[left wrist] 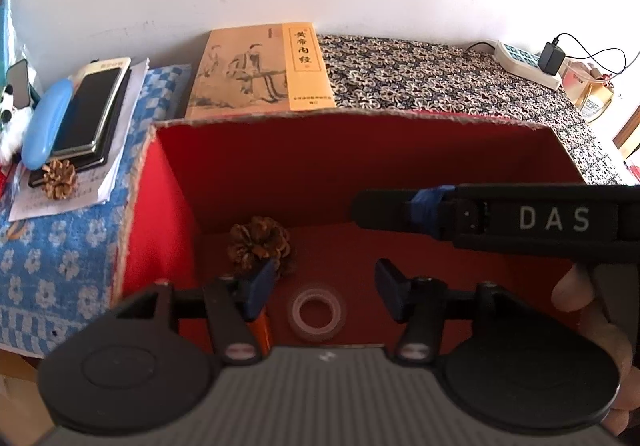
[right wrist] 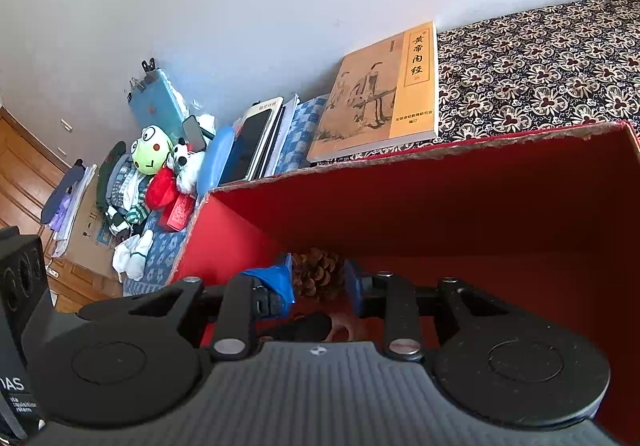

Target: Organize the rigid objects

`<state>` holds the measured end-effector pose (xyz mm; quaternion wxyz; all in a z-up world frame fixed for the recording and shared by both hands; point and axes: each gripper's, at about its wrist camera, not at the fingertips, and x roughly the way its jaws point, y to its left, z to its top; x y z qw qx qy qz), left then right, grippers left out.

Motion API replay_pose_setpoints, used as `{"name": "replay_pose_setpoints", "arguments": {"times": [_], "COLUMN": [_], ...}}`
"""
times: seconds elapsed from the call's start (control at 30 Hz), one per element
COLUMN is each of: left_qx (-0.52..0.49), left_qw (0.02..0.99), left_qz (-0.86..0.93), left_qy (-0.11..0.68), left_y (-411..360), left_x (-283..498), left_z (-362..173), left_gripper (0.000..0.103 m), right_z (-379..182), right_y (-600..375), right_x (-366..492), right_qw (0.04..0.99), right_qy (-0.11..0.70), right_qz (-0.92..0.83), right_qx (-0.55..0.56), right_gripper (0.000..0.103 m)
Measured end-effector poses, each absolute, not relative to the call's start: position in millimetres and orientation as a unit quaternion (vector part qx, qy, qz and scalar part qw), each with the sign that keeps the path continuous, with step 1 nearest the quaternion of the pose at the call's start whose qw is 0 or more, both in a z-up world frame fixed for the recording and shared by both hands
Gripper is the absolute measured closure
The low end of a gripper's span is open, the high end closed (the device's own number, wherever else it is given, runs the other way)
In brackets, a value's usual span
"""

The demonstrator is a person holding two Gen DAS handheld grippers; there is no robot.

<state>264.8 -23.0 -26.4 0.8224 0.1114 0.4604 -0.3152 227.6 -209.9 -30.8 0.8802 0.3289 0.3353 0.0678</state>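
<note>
Left gripper [left wrist: 324, 292]: jaws spread and empty over the red box [left wrist: 552, 157], pointing steeply down; nothing between them but the floor of the box below.
Tape roll [left wrist: 317, 312]: lies flat on the box floor, directly under the open left gripper, likely just let go there.
Orange item [left wrist: 264, 330]: a sliver shows beside the left finger; cannot tell what it is.
Right gripper [right wrist: 318, 288]: reaches into the box; a pine cone [right wrist: 318, 274] sits between its blue pads, but whether they pinch it I cannot tell.
Second cone [left wrist: 59, 178]: still outside the box, on papers to the left, probably next to be sorted.
Book [left wrist: 260, 69]: lies beyond the box against the wall.
</note>
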Motion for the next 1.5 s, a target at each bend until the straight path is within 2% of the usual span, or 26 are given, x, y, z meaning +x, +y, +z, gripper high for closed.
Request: {"name": "replay_pose_setpoints", "arguments": {"times": [0.9, 1.5], "left_qx": [0.184, 0.197], "left_qw": [0.849, 0.849], "left_qz": [-0.246, -0.235], "left_qy": [0.430, 0.431], "left_y": [-37.8, -40.9], "left_x": [250.0, 249.6], "left_z": [-27.3, -29.2], "left_gripper": [0.044, 0.040], "right_z": [-37.9, -42.4], "right_y": [-214.8, -221.3], "right_x": [232.2, 232.7], "right_qw": [0.865, 0.853], "right_qy": [0.362, 0.374], "right_qz": [0.034, -0.003], "right_qx": [0.346, 0.364], "right_gripper": [0.090, 0.090]}}
